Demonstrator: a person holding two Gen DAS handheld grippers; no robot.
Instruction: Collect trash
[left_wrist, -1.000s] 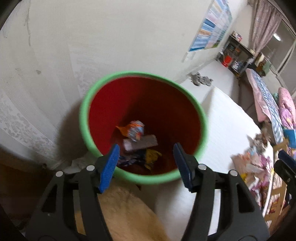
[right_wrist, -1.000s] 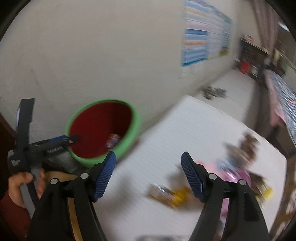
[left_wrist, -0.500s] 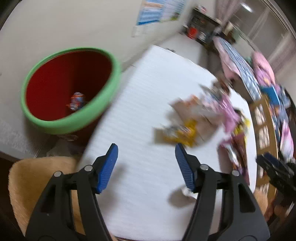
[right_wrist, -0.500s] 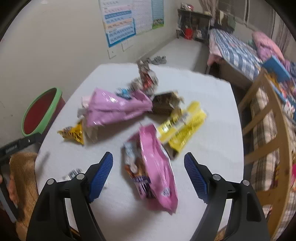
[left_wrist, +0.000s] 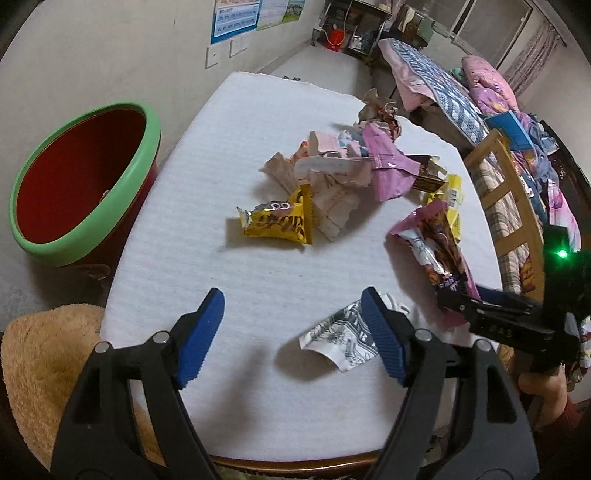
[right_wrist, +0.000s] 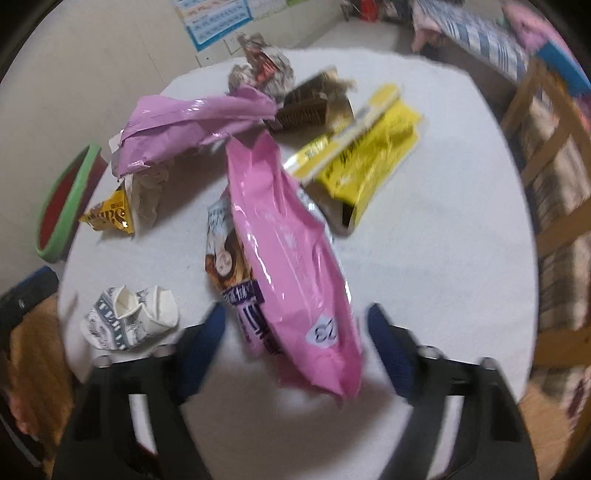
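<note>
Wrappers lie scattered on a white round table (left_wrist: 192, 206). A red bin with a green rim (left_wrist: 85, 177) stands left of the table; it also shows in the right wrist view (right_wrist: 62, 206). My left gripper (left_wrist: 291, 310) is open and empty above the table's near part, beside a crumpled white patterned wrapper (left_wrist: 343, 339). My right gripper (right_wrist: 295, 325) is open, its jaws either side of the near end of a pink bag (right_wrist: 291, 251), apart from it. A yellow snack packet (left_wrist: 277, 221) lies mid-table.
A pile of pink, brown and yellow wrappers (left_wrist: 354, 166) sits at the table's far side. A yellow bag (right_wrist: 362, 155) lies right of the pink bag. A wooden chair (left_wrist: 506, 206) stands at the right, a tan cushion (left_wrist: 40, 369) at the near left. A bed is beyond.
Both grippers swung away from the bin to over the table. The right gripper has closed in on the pink bag. The left now hovers near the white wrapper.
</note>
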